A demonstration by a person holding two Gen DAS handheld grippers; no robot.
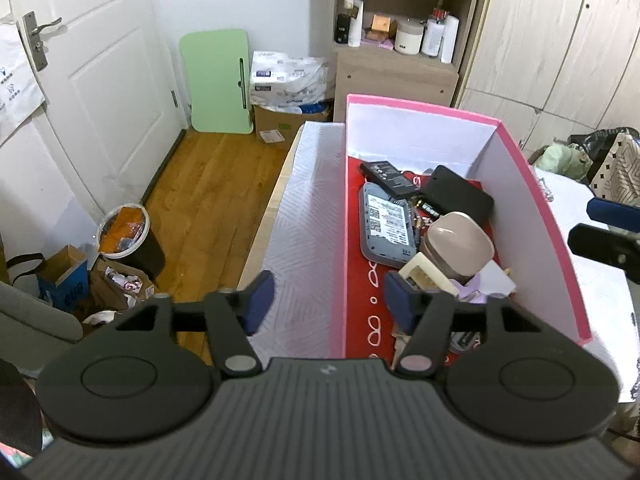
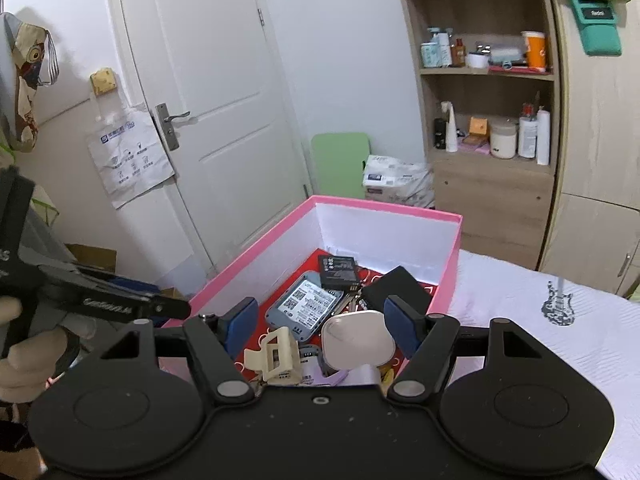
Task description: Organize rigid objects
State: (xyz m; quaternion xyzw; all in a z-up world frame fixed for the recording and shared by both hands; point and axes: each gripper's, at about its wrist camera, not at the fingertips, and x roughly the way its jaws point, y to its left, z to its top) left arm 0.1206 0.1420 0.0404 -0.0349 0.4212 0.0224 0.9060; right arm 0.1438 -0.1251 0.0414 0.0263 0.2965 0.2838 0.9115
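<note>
Fingers [image 2: 240, 316] of both grippers were wide open, empty. Rigid bits, e.g. cream plastic hair clip [image 2: 276, 356], lay piled in pink cardboard box [image 2: 448, 276] on desk. Approach vertically, w/ fingers straddling clip only.

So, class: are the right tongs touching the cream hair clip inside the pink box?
Apart. The right wrist view shows the right tongs open above the pink box, with the cream hair clip lying below, clear of both fingers.
</note>
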